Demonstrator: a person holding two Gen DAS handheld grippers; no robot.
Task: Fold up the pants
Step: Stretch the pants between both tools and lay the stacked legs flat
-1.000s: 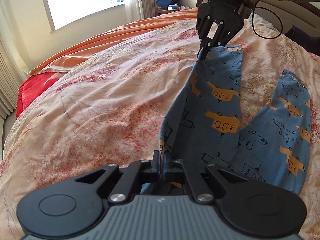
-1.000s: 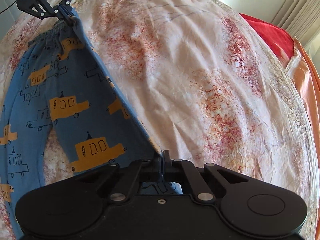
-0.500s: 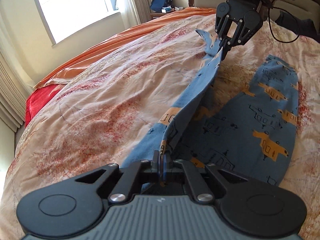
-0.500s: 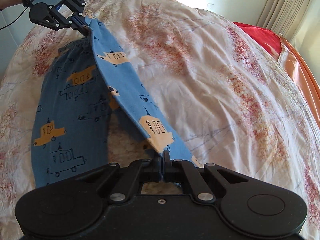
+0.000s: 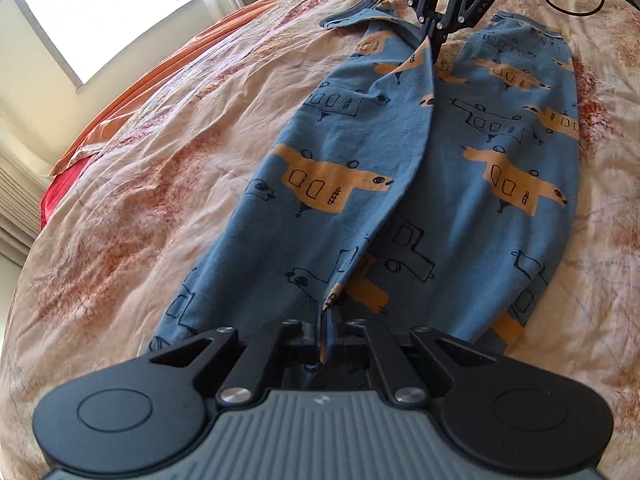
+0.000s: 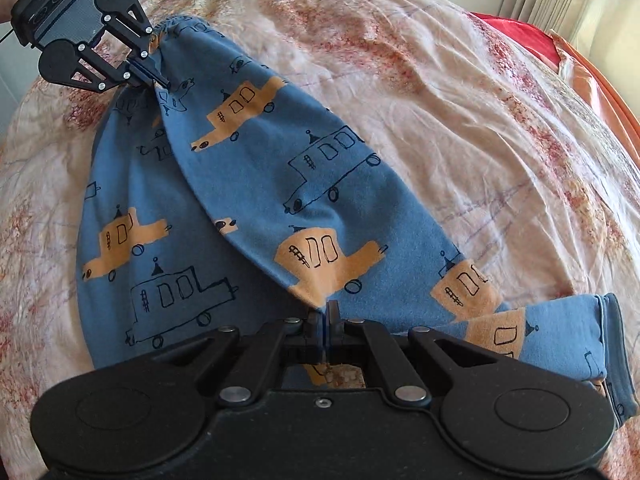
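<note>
The blue pants (image 5: 332,184) printed with orange cars lie lengthwise on the floral bedspread (image 5: 152,168), one leg folded over the other, with the left gripper (image 5: 327,320) and the right gripper (image 6: 325,312) each clamped on the folded leg's edge at opposite ends

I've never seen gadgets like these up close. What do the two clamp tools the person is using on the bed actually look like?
Both are matt black. The left gripper has two flat rounded paddles with embossed circles, silver rivets on angled link arms, thin blue-edged fingers and a ribbed grey body. The right gripper has the same shape with a plain black body. A black cable loops beside the right gripper.
</note>
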